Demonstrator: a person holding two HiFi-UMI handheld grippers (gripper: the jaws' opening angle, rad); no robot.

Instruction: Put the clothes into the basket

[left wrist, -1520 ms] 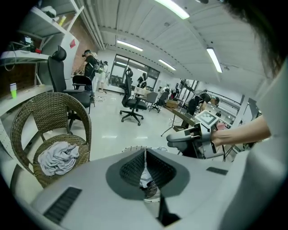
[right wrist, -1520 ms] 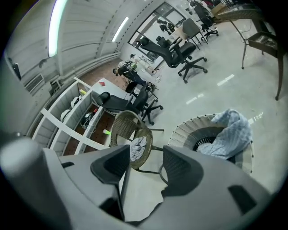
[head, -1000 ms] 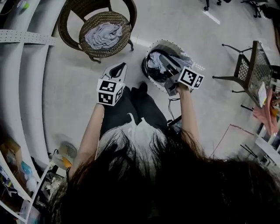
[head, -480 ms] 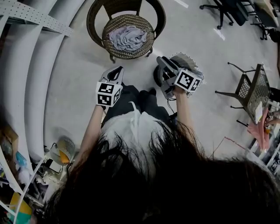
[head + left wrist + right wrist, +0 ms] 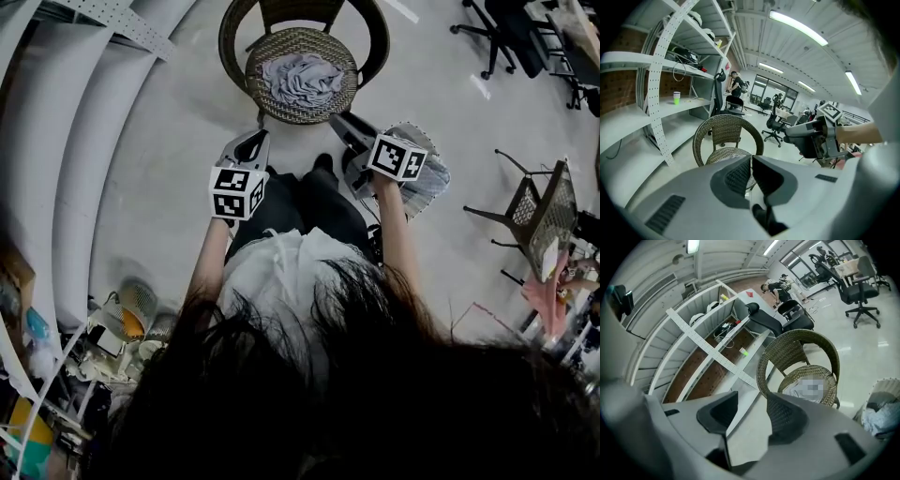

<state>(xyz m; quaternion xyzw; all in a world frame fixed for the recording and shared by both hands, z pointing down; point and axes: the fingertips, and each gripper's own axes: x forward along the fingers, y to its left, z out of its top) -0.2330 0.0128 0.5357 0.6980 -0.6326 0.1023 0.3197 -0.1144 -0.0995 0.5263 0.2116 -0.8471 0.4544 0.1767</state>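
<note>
Now, the crumpled grey garment (image 5: 302, 80) lies on the round brown wicker chair (image 5: 281, 112), near the pale mesh basket (image 5: 431, 187); the empty right gripper (image 5: 342, 125), jaws half apart and just narrowing, should reopen wide before descending on it, while the left gripper (image 5: 251, 142) is closed on nothing.

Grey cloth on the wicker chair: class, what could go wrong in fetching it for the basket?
1. The left claw is shut; unless it opens, it may only push the crumpled grey cloth across the brown wicker chair.
2. The right claw, empty, has just been closing; the white mesh basket sits close by, so a swing might tip it.
</note>
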